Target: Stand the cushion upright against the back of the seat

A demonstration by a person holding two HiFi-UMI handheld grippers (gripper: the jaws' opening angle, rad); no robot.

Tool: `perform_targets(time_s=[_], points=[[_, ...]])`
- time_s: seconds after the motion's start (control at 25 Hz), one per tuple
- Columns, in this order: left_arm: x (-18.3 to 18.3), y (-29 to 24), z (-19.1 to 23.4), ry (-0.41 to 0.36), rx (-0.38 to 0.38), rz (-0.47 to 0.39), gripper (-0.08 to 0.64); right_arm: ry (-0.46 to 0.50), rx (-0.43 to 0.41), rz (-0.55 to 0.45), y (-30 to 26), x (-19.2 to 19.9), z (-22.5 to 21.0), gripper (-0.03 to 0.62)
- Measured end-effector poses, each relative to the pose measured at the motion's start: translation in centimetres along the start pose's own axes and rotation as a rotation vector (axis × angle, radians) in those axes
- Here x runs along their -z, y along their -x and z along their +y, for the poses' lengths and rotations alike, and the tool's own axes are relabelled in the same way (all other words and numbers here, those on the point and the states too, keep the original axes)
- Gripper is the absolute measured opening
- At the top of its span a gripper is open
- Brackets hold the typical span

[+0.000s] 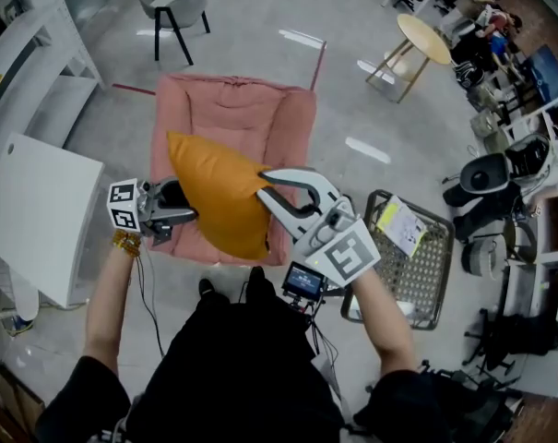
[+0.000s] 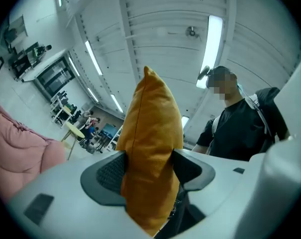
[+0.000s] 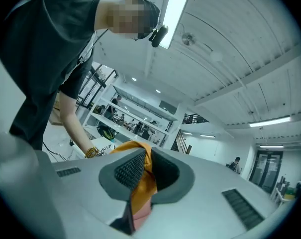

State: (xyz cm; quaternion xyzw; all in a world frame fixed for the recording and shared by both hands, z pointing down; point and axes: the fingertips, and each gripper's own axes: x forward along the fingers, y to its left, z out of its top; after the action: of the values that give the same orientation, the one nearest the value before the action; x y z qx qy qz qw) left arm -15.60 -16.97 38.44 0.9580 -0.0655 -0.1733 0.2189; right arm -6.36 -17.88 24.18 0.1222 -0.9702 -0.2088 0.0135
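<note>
An orange cushion [image 1: 219, 197] hangs in the air over the front of the pink padded seat [image 1: 232, 109]. My right gripper [image 1: 263, 185] is shut on the cushion's right corner, and orange fabric [image 3: 140, 183] is pinched between its dark pads. My left gripper [image 1: 184, 203] is at the cushion's left edge. Its jaws stand wide with the thick cushion [image 2: 150, 148] upright between the pads, filling the gap without looking squeezed. The pink seat [image 2: 16, 148] shows at the left edge of the left gripper view.
A white cabinet [image 1: 39, 220] stands close on the left. A metal wire basket [image 1: 417, 257] holding a paper sits at the right. Farther off are a grey chair [image 1: 172, 12], a round wooden table [image 1: 424, 40] and dark equipment [image 1: 500, 183].
</note>
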Motion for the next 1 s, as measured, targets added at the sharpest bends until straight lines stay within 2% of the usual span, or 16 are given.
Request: perform_targets(time_s=[0.16,0.44,0.6,0.76,0.88,1.0], points=[[1.1,-0.6,0.6,-0.044,-0.060,0.064,0.212,0.018,-0.015,0.055,-0.4,1.5,0.2,0.041],[1.2,0.8,2.3,-0.020,-0.179,0.006,0.152,0.013,0.012,0.148,0.1,5.4,-1.2,0.043],[1.6,1.4,3.0,0.004,-0.218,-0.016,0.143,-0.115,0.078,0.046,0.4,6.4,-2.6,0.072],[0.5,2.6,3.1,0.001,-0.251,-0.105,0.123,-0.252,0.091,0.044,1.7,8.0,-3.1,0.170],[-1.3,3.9,3.0,0.008,-0.268,-0.197,0.123,-0.371,0.039,0.104,2.8,11.4,-2.0,0.221],[-2.5,4.0,3.1,-0.023,-0.298,-0.195,0.123,-0.494,-0.071,0.147,2.2,14.0,0.4,0.242]])
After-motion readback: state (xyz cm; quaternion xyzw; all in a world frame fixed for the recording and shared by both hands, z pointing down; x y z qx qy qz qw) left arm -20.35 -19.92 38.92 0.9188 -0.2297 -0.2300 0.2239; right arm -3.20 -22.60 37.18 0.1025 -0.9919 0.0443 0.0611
